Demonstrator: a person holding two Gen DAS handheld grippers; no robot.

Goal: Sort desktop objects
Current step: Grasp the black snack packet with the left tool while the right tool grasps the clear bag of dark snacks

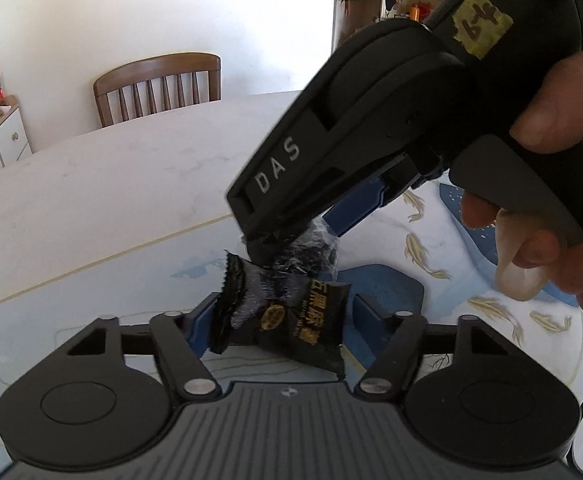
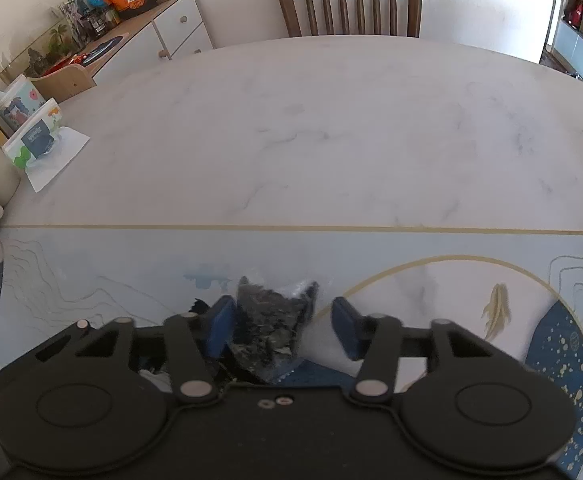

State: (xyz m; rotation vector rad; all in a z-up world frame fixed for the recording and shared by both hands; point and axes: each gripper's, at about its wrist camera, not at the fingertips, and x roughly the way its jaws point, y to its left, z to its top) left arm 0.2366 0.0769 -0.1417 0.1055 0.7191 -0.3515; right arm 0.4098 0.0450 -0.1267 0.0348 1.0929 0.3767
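In the left wrist view, a black snack packet (image 1: 291, 316) with gold print lies between the wide-apart blue fingers of my left gripper (image 1: 281, 320), on the blue patterned mat (image 1: 431, 240). My right gripper (image 1: 291, 240) reaches down from the upper right, its tips around a clear-wrapped dark packet (image 1: 311, 252) just beyond the black one. In the right wrist view, that clear-wrapped packet (image 2: 275, 328) sits between the open blue fingers of the right gripper (image 2: 283, 328), touching the left finger (image 2: 221, 328); the right finger stands apart.
A white marble table (image 2: 331, 128) extends beyond the mat (image 2: 131, 264). A wooden chair (image 2: 349, 0) stands at the far side. A tissue pack and a cup (image 2: 31, 128) sit at the table's left edge. A sideboard (image 2: 131, 32) holds snacks.
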